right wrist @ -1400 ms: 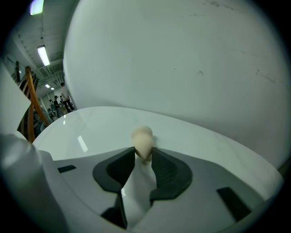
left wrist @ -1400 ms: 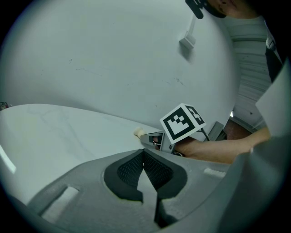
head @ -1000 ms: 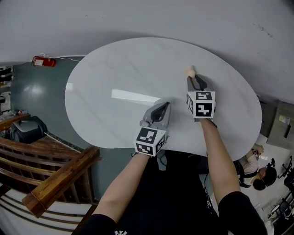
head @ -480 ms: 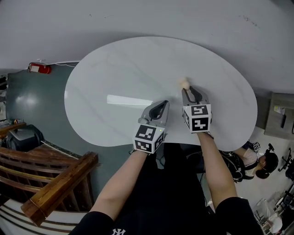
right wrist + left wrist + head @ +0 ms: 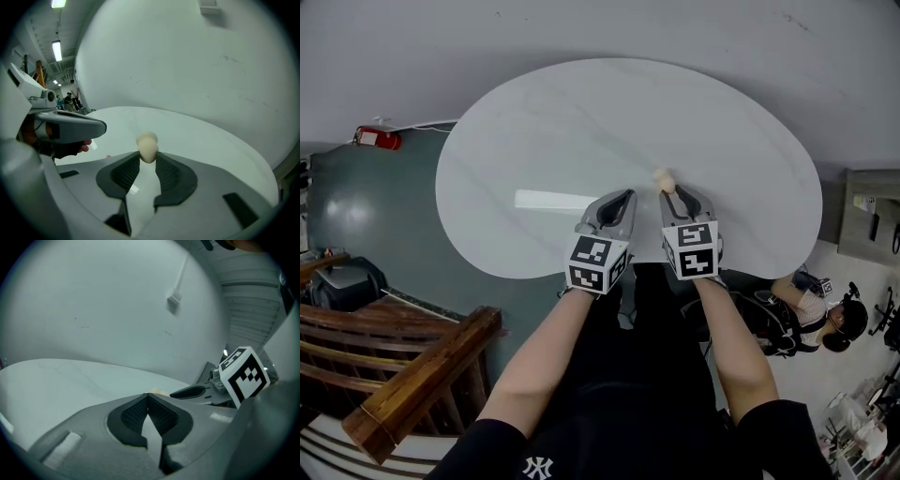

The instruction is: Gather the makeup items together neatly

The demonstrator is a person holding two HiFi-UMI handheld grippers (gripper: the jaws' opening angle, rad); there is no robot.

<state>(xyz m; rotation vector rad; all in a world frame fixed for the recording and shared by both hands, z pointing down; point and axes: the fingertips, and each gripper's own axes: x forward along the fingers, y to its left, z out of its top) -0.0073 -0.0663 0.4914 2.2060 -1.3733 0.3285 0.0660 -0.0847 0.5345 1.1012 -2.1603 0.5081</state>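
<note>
Though small, cream puff (image 5: 147,142), perhaps sponge, tight between right gripper (image 5: 147,158) fingers; left gripper (image 5: 148,397) fingers together.

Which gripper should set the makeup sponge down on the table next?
Right. The right gripper pinches the beige makeup sponge at its jaw tips over the white table; the left gripper is shut with nothing between its jaws.
</note>
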